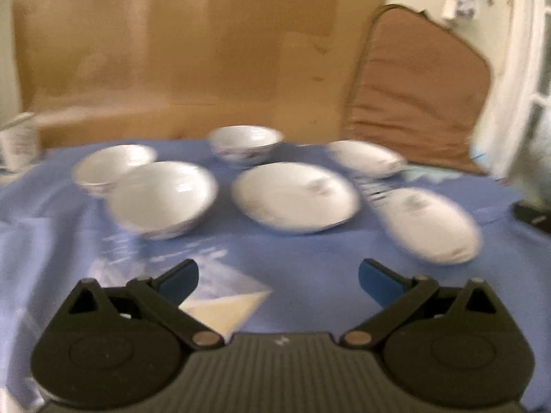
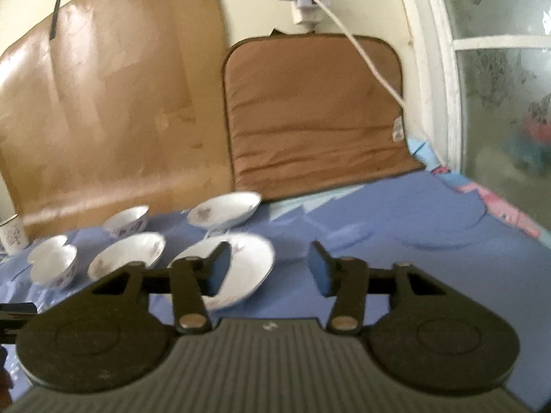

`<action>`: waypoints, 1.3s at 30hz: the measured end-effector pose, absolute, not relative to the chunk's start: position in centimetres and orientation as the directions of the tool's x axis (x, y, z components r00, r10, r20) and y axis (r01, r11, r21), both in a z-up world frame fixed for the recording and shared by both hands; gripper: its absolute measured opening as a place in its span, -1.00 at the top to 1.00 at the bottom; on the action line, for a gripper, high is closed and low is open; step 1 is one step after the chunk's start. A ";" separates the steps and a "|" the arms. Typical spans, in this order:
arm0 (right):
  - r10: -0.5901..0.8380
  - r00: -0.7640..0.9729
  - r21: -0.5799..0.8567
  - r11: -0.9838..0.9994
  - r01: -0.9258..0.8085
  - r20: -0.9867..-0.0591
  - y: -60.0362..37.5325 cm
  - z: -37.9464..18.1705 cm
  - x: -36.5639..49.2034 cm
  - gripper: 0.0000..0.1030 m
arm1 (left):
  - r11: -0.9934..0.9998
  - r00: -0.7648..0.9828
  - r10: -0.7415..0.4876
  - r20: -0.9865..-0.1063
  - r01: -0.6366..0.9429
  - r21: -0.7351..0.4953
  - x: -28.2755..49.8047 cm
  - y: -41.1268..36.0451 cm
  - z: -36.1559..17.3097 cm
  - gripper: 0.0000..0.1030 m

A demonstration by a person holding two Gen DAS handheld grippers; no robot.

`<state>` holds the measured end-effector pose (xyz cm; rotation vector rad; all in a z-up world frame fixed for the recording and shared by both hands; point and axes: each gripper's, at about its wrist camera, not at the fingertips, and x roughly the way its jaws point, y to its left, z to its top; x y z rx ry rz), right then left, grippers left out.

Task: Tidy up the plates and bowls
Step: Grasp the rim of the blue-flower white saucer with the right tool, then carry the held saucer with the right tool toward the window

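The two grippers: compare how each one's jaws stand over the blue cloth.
The left gripper has its jaws spread very wide; the right gripper has its jaws open too, but less so. The left one faces bare blue cloth, with the dishes farther ahead; the right one's left finger overlaps the nearest plate in its own view. Both are open, hold nothing, and have blue pads.

1. Behind your work surface a large sheet of brown cardboard [image 2: 103, 103] leans against the pale wall.
2. Beside it you have a brown padded cushion [image 2: 316, 117] standing upright.
3. A white cable [image 2: 365, 51] hangs across the cushion from a wall socket.
4. To your right, a white-framed window [image 2: 499, 103] with patterned frosted glass gives soft daylight.
5. A blue cloth [image 2: 396, 227] covers the surface.
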<state>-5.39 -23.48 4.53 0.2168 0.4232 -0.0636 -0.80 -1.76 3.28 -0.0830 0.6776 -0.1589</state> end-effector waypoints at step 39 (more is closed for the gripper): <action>-0.094 0.859 0.344 0.890 0.299 -0.503 -35.1 1.7 -5.3 0.71 | 0.846 0.516 -0.511 -0.687 0.442 -0.298 5.9 -25.0 3.2 0.59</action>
